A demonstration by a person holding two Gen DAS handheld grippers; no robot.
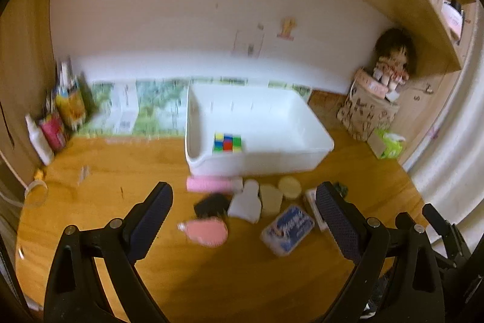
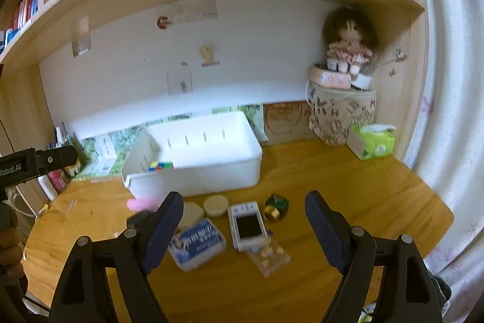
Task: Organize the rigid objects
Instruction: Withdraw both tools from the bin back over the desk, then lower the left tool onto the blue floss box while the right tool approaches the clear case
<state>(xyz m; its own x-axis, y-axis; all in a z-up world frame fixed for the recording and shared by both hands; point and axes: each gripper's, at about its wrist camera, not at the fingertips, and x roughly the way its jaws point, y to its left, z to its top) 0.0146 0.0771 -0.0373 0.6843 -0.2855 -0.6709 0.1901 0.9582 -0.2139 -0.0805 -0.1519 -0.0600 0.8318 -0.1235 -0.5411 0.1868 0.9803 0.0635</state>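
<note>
**Sorting barely begun: one cube binned, the rest still out**

Cube (image 1: 227, 142) alone lies in the white bin (image 1: 317, 138), beyond the left claw (image 1: 244, 202), whose jaws stand wide and empty. Just ahead of that claw on the counter (image 1: 121, 171), from left: pink roll (image 1: 208, 183), pink brush (image 1: 208, 232), white bottle (image 1: 246, 203), blue-and-white box (image 1: 287, 227). Ahead of the right claw (image 2: 243, 212), also wide and empty, sit a white gadget (image 2: 246, 224) and green-gold bottle (image 2: 276, 206). By my judgement nearly everything remains.

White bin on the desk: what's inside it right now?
Only a colourful puzzle cube shows inside the white bin, in its near left corner. The rest of the visible floor looks bare; the near wall hides a strip of it.
</note>
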